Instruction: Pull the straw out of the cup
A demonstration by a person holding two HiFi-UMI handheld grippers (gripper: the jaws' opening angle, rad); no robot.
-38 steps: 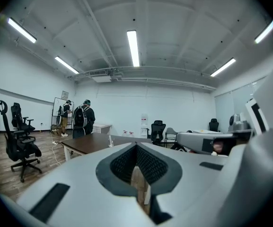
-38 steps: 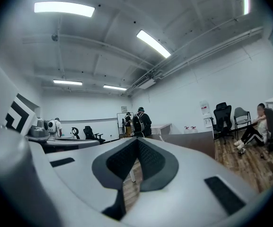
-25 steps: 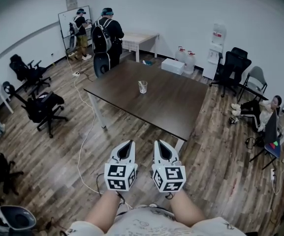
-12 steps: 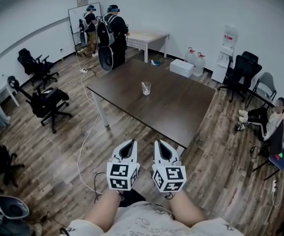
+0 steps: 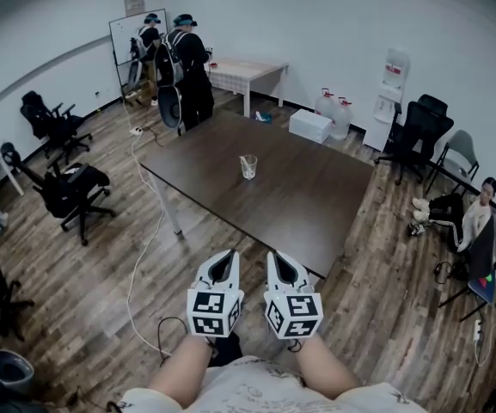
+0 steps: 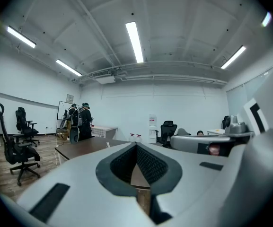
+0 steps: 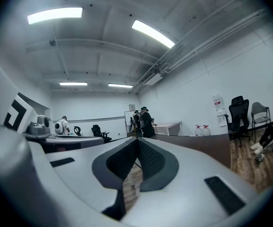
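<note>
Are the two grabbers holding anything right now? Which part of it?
Nothing is held. The left gripper and the right gripper are both shut with nothing between their jaws. The cup stands far off on the table.

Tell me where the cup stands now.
In the head view, the cup stands alone near the middle of the dark table, at the picture's centre.

A clear, see-through cup stands upright near the middle of the dark brown tabletop, a thin straw leaning inside.
</note>
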